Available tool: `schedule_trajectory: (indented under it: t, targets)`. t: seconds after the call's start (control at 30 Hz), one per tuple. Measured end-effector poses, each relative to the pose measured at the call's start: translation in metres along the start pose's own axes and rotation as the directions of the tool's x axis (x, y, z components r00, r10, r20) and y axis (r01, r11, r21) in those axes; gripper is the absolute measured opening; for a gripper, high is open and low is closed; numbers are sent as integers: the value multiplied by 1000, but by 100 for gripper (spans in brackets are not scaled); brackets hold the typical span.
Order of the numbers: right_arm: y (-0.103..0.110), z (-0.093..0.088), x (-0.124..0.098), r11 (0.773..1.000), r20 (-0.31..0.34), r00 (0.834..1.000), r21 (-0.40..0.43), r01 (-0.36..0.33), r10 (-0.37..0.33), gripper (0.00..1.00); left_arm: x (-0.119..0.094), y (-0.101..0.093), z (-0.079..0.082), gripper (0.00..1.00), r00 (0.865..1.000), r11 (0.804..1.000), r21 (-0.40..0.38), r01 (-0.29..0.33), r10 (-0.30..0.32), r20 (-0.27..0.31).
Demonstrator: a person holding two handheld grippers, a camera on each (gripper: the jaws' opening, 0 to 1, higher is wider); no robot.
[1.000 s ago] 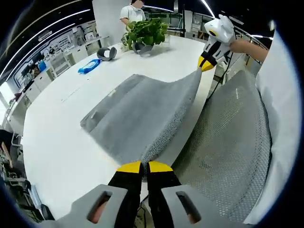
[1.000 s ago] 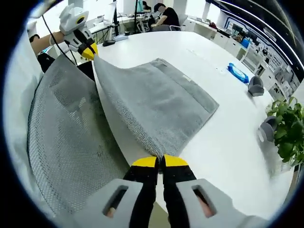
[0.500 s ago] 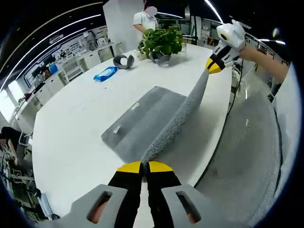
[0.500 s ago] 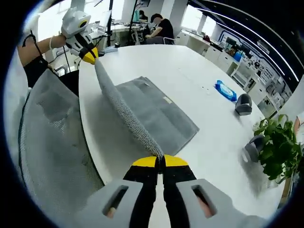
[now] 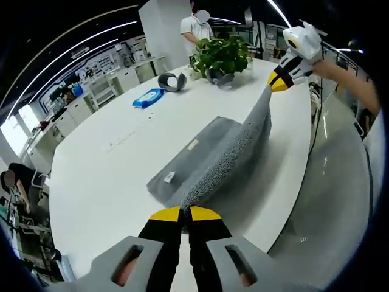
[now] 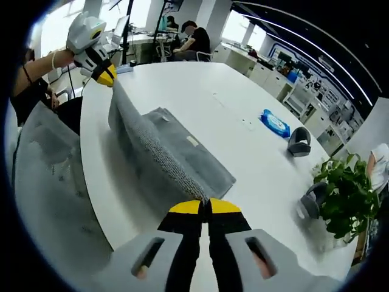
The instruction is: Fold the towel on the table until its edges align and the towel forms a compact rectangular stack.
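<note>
Pinching the towel (image 5: 213,161) edge taut, both claws (image 5: 185,213) (image 6: 204,207) hold it above bare table (image 5: 103,176).

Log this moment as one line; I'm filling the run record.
fold: midway | towel: near edge lifted above table | left hand-held gripper: shut on towel | right hand-held gripper: shut on towel

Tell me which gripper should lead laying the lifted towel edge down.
Neither clearly: the left gripper and right gripper each pinch one corner of the towel, its edge stretched between them above the table. Probably both should move together.
</note>
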State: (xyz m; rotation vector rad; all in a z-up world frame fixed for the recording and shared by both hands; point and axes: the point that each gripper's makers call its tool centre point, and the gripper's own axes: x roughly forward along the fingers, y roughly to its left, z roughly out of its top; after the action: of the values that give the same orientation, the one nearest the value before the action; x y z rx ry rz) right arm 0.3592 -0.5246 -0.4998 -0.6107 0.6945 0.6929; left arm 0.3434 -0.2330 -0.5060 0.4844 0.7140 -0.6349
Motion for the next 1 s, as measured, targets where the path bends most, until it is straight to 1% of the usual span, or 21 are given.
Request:
schedule_trajectory:
  t: [0.27, 0.43, 0.57, 0.67, 0.77, 1.0]
  targets:
    - [-15, 5, 7, 998, -1, 999, 13, 54, -54, 0, 9, 14, 15, 3, 999, 999, 1, -37, 37, 10]
    - [-23, 11, 14, 996, 19, 996, 0, 88, -88, 0, 16, 21, 16, 3, 999, 999, -9, -45, 45, -1]
    - [-29, 12, 23, 994, 19, 994, -3, 109, -109, 0, 22, 28, 19, 3, 999, 998, -34, -54, 54, 6]
    - [-34, 12, 29, 993, 19, 992, 6, 122, -122, 0, 27, 32, 22, 3, 998, 997, -36, -62, 62, 12]
    - [-37, 11, 35, 992, 18, 992, 25, 122, -123, 0, 33, 35, 22, 3, 998, 997, -37, -68, 68, -1]
    - [-45, 4, 62, 987, 11, 990, 85, 137, -138, 0, 53, 42, 17, 3, 996, 994, -70, -87, 86, -13]
